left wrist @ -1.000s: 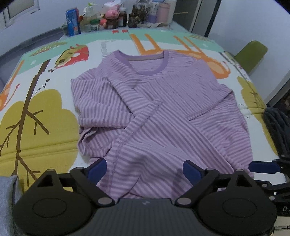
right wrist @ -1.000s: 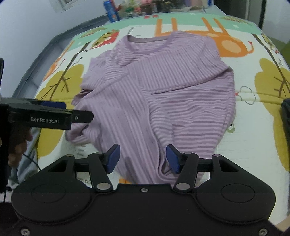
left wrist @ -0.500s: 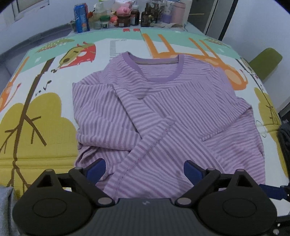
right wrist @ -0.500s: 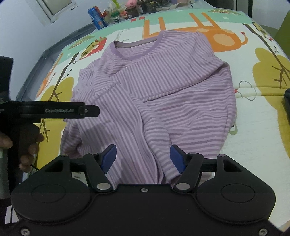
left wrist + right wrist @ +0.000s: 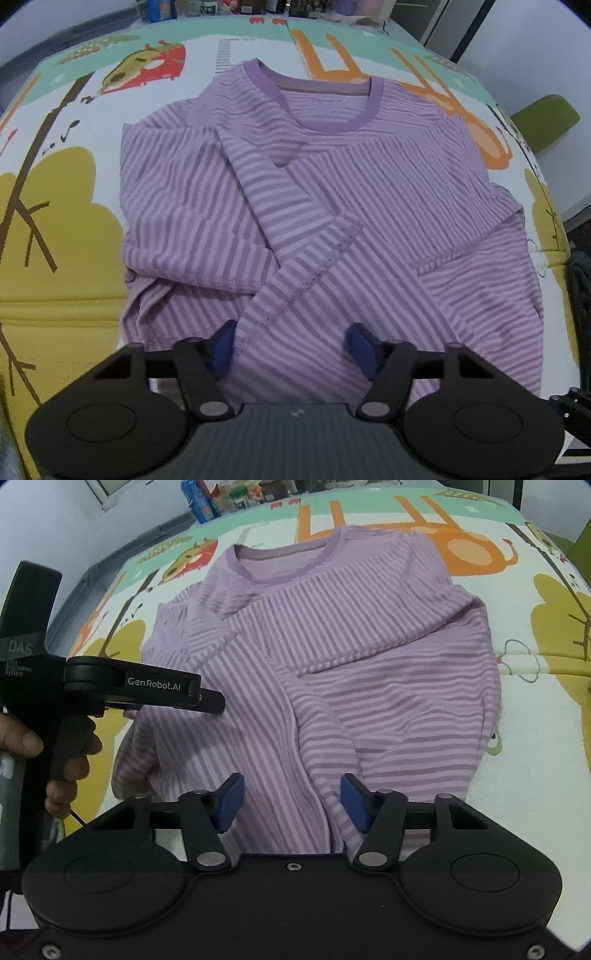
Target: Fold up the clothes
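A purple striped long-sleeved shirt (image 5: 369,192) lies face up on the cartoon play mat (image 5: 66,221), collar at the far end and both sleeves crossed over its front. My left gripper (image 5: 291,347) is open at the near hem, with a fold of cloth lying between its blue pads (image 5: 223,345). My right gripper (image 5: 291,801) is also open, low over the hem further right, striped cloth between its pads (image 5: 352,801). In the right wrist view the left gripper (image 5: 207,701) shows from the side over the shirt's left edge, held by a hand (image 5: 62,764).
Bottles, jars and a blue carton (image 5: 197,498) crowd the mat's far end. A green chair (image 5: 543,118) stands beyond the right edge. A dark garment (image 5: 580,295) lies at the right, near the mat's edge. Bare mat (image 5: 535,760) flanks the shirt.
Both grippers have moved forward and lower toward the shirt's near hem. The left gripper's fingers have narrowed somewhat around the cloth; the right gripper's gap is unchanged.
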A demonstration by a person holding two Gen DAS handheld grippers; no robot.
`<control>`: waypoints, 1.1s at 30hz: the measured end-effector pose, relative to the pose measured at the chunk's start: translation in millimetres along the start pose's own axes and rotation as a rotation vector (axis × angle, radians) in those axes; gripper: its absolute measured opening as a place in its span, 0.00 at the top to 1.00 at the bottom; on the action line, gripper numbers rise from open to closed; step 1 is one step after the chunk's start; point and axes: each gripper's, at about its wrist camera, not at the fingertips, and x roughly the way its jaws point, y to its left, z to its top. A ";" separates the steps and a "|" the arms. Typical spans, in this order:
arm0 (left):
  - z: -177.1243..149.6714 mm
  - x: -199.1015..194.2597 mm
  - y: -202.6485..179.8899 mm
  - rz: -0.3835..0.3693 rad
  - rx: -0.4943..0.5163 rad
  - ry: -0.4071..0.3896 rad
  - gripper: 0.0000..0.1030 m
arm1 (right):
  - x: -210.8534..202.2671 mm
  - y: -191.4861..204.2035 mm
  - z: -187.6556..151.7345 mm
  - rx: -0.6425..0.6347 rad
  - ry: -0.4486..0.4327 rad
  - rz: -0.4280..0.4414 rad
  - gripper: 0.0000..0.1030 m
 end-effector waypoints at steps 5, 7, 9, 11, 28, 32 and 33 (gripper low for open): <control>-3.2 -1.0 4.3 -0.069 -0.014 0.020 0.82 | 5.1 -0.5 -3.0 0.000 0.033 -0.001 0.75; -5.2 -3.2 2.3 -0.062 0.008 0.013 0.83 | 4.6 -2.7 -3.6 0.009 0.035 -0.001 0.82; -6.6 -7.0 1.2 -0.064 0.017 0.010 0.84 | 3.1 -5.9 -4.0 0.021 0.035 0.003 0.84; -7.7 -12.3 0.8 -0.070 0.017 0.005 0.85 | 1.2 -9.1 -3.9 0.032 0.034 0.008 0.86; -42.4 -76.2 4.8 -0.147 0.049 -0.044 0.85 | -34.1 -3.5 -5.4 -0.016 -0.032 0.045 0.86; -57.6 -84.1 9.3 -0.133 0.058 -0.029 0.85 | -30.0 1.5 -6.7 -0.041 -0.017 0.052 0.76; -62.1 -85.7 11.3 -0.130 0.058 -0.023 0.85 | -28.9 2.6 -7.8 -0.046 -0.012 0.053 0.74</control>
